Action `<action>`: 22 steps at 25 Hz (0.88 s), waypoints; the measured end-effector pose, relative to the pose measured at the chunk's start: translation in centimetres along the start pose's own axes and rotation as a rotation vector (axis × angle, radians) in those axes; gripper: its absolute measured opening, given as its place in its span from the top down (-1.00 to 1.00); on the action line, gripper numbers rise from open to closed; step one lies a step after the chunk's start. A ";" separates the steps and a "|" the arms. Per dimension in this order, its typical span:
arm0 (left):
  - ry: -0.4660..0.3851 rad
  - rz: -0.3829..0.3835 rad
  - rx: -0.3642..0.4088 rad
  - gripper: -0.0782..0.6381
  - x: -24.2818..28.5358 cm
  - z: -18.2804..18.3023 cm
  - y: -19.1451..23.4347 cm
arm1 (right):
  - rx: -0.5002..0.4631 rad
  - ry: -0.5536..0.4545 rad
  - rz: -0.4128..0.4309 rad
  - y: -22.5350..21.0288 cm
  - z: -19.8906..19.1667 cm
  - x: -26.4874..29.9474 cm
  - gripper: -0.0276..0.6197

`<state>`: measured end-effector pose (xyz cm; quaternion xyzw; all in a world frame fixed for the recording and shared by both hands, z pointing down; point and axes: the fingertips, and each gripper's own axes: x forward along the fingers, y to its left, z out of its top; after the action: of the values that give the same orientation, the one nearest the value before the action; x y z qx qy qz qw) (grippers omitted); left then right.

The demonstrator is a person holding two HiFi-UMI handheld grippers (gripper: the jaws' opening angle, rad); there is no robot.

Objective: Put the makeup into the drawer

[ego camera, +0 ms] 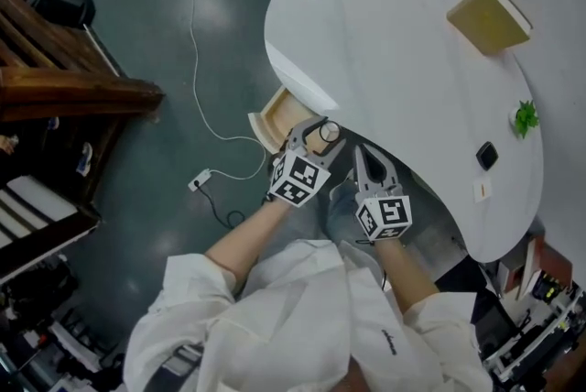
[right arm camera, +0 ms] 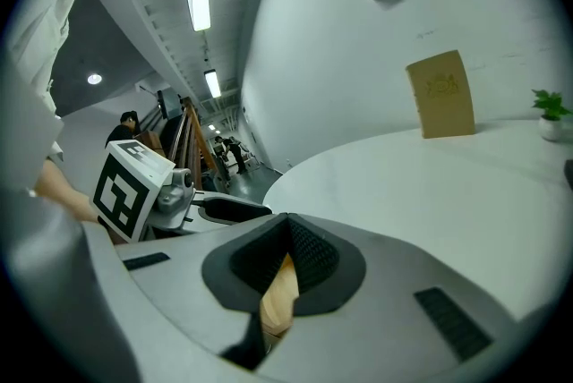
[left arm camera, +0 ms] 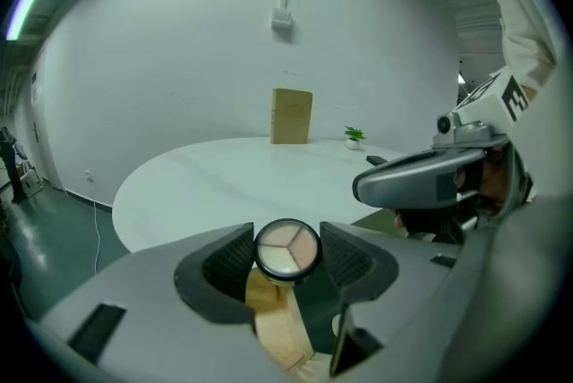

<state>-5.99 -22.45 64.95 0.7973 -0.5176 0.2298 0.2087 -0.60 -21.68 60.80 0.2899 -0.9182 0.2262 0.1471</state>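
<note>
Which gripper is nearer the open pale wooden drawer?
Left. The left gripper holds a round makeup compact right over the pale wooden drawer; the right gripper sits off to its side.

a white oval counter [ego camera: 394,60] carries a tan box [ego camera: 488,16] upright near its wall-side edge, a small green plant [ego camera: 526,117] further along, then a black block [ego camera: 487,155] and a small white card [ego camera: 482,190]. a wooden drawer [ego camera: 275,118] stands open under its rim.

The pale wooden drawer [ego camera: 273,119] is mostly hidden beneath the white oval tabletop [ego camera: 394,60] and the left claw [ego camera: 322,135]. A small black object [ego camera: 487,155] is too small to identify.
</note>
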 end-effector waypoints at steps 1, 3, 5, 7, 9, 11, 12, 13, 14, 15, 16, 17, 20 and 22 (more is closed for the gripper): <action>-0.002 -0.014 0.007 0.10 -0.5 -0.4 0.3 | 0.003 -0.001 -0.011 0.6 -0.3 0.3 0.86; -0.001 -0.042 0.020 0.10 -1.5 -1.2 1.0 | 0.009 -0.001 -0.031 1.9 -0.9 0.8 0.86; 0.002 -0.062 0.028 0.10 -2.6 -2.0 1.7 | 0.018 0.001 -0.053 3.0 -1.7 1.5 0.86; 0.005 -0.078 0.037 0.10 -3.5 -3.0 2.6 | 0.027 0.006 -0.074 3.9 -2.4 2.1 0.86; 0.015 -0.092 0.051 0.10 -4.1 -4.2 3.3 | 0.029 0.012 -0.088 4.7 -3.2 2.7 0.86; 0.027 -0.109 0.068 0.10 -4.4 -5.3 3.8 | 0.032 0.022 -0.099 5.2 -4.2 3.2 0.86; 0.033 -0.119 0.078 0.10 -4.5 -5.8 4.0 | 0.035 0.026 -0.106 5.4 -4.6 3.5 0.86; 0.040 -0.129 0.088 0.10 -4.6 -6.3 4.2 | 0.035 0.031 -0.113 5.5 -5.0 3.7 0.86; 0.048 -0.139 0.097 0.10 -4.6 -6.7 4.5 | 0.034 0.035 -0.120 5.6 -5.4 4.0 0.86; 0.054 -0.149 0.107 0.10 -4.7 -7.1 4.7 | 0.031 0.040 -0.124 5.7 -5.6 4.2 0.86; 0.058 -0.159 0.116 0.10 -4.7 -7.4 4.9 | 0.030 0.044 -0.125 5.8 -5.9 4.3 0.86; 0.061 -0.170 0.127 0.10 -4.8 -7.7 4.9 | 0.028 0.048 -0.126 5.9 -6.1 4.4 0.86; 0.067 -0.215 0.167 0.10 -4.5 -8.4 4.7 | 0.027 0.060 -0.132 5.9 -6.7 4.4 0.86; 0.074 -0.232 0.200 0.10 -4.1 -8.8 4.6 | 0.030 0.069 -0.133 5.6 -7.1 4.4 0.86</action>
<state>-12.99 -16.20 70.09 0.8597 -0.3883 0.2837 0.1723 -6.43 -16.08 66.79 0.3446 -0.8878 0.2394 0.1891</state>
